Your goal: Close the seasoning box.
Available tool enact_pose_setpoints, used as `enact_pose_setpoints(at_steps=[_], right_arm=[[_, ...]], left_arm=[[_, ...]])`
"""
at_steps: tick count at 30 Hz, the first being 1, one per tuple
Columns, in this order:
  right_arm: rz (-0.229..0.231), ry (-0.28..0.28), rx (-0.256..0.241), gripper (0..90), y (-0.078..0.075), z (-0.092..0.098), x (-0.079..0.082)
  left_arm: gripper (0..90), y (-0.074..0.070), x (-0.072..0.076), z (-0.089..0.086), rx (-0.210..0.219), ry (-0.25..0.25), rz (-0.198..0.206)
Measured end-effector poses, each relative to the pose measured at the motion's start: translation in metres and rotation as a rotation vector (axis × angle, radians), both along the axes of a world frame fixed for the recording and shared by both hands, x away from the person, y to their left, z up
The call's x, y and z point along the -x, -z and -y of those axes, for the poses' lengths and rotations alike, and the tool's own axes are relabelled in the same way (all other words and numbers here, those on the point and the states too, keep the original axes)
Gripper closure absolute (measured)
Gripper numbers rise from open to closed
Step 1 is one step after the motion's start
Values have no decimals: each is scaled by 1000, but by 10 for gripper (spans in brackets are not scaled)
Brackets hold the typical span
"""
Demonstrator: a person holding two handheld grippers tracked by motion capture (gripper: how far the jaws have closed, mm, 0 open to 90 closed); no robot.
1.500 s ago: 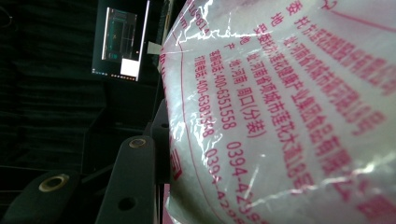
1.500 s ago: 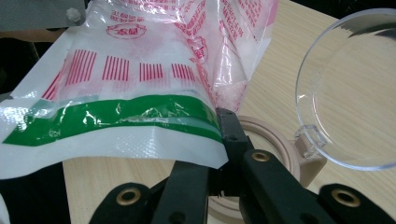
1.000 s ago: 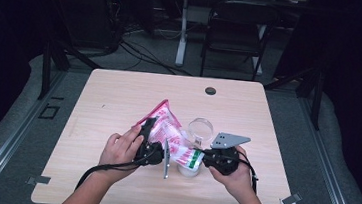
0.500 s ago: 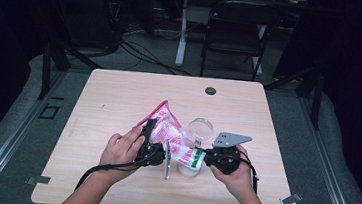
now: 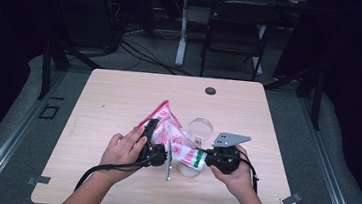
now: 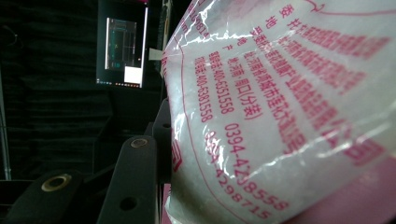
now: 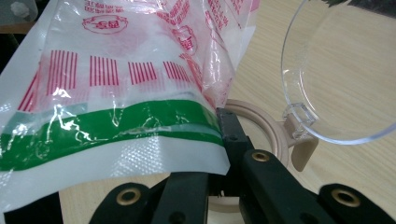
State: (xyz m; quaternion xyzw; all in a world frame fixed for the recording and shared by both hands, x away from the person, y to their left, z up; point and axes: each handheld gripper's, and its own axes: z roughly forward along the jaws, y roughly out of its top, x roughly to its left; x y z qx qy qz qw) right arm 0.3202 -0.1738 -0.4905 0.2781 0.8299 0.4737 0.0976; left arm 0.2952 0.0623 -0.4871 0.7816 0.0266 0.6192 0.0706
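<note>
We see the pale wooden table evenly lit from above against a dark room; glare streaks the crinkled pink-printed plastic bag, blurred at close range.

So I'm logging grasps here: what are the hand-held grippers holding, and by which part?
Both hold the plastic bag. The right hand-held gripper pinches its green-striped end at the corner; the left hand-held gripper clamps the printed pink-and-white side.
</note>
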Motion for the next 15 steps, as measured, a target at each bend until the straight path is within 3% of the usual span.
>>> enact_pose_setpoints(at_steps=[15], right_arm=[[7,-2,16,900,2,-2,1]], left_arm=[[615,-2,1,1,-16,4,27]])
